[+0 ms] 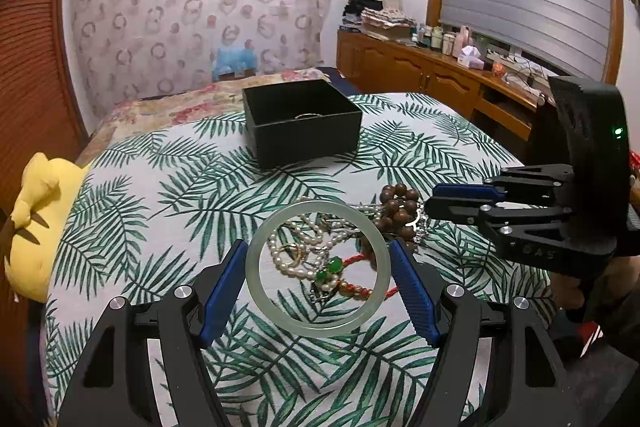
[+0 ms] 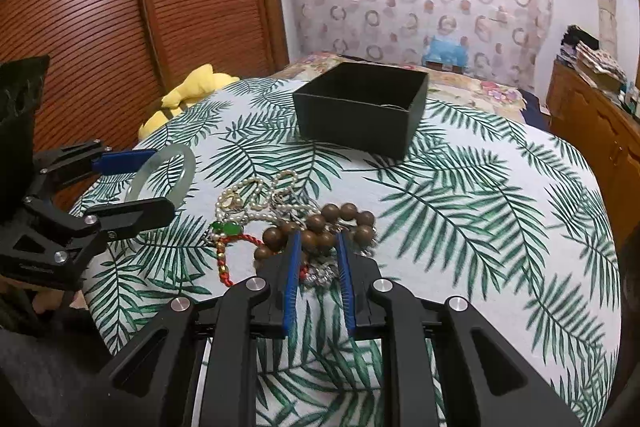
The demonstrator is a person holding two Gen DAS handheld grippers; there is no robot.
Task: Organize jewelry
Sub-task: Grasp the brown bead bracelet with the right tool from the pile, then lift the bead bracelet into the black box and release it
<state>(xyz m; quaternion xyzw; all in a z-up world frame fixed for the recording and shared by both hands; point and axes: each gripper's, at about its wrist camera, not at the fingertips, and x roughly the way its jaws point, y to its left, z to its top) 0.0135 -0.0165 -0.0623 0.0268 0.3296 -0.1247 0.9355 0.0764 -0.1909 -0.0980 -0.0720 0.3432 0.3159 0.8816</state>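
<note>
While the open black square box [image 1: 302, 123] hides all but a ring's rim, left gripper [image 1: 318, 269] clamps pale-green jade bangle [image 1: 256, 267], right gripper [image 2: 319, 247] parted narrowly over brown wooden bead bracelet [image 2: 320, 223].

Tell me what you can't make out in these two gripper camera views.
- Black box contents: both views, its walls hide the floor; only a thin ring glints.
- Wooden bead bracelet: right wrist view, right gripper fingers cover its near part, so contact is unclear.
- Tangled pile: left wrist view, the jade bangle overlaps it; separate chains indistinguishable.
</note>
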